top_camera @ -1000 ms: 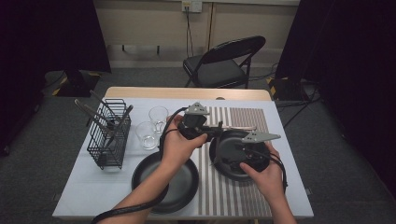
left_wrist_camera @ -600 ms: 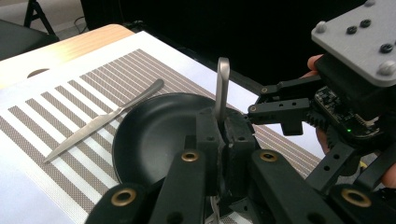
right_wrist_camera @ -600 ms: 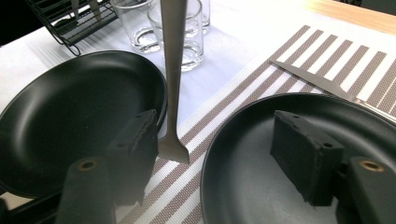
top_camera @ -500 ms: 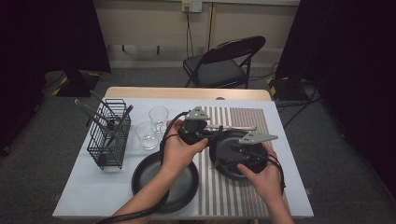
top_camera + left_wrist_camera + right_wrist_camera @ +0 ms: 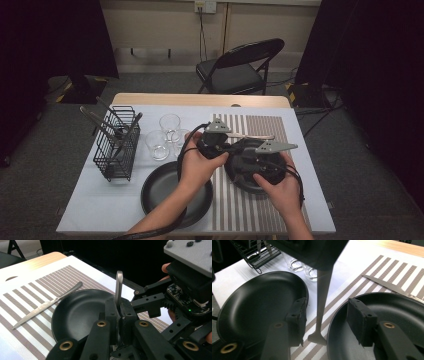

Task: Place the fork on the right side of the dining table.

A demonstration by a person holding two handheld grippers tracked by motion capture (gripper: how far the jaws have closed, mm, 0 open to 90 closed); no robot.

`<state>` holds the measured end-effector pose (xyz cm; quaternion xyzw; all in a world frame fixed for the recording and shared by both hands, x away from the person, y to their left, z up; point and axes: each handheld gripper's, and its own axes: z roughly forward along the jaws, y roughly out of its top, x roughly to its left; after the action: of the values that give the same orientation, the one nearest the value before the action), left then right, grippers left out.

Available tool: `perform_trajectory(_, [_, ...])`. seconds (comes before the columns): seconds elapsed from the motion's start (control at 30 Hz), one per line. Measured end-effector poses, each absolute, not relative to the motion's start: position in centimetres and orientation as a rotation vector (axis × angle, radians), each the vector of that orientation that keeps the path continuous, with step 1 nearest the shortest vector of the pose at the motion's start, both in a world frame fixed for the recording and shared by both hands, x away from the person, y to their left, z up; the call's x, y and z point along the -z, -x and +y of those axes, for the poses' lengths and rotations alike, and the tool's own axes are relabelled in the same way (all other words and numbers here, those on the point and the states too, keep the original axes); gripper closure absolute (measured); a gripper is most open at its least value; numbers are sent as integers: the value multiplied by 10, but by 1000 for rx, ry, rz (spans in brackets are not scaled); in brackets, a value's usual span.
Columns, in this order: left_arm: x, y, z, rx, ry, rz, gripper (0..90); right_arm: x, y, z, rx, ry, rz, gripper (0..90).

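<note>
My left gripper is shut on a silver utensil, whose handle sticks out beyond its jaws. It is held over the right black plate, which lies on the striped placemat. My right gripper faces it with its jaws on either side of the utensil. These jaws have just been closing, but both pads stand clear of the metal. From above, the left gripper and the right gripper meet over that plate.
A table knife lies on the placemat behind the plate. A second black plate sits front left. Two glasses and a black wire rack with utensils stand at the left. A folding chair is beyond the table.
The left hand has edged slightly right toward the right gripper over the plate. Everything else on the table stays where it was.
</note>
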<state>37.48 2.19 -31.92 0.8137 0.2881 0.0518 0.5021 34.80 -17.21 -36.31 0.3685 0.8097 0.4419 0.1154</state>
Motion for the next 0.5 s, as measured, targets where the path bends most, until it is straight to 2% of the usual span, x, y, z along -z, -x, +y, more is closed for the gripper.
perform_trajectory(0.5, [326,-374,17,-122,-1958,691,868,361,-350,-172,-1353,-1121,2372,699])
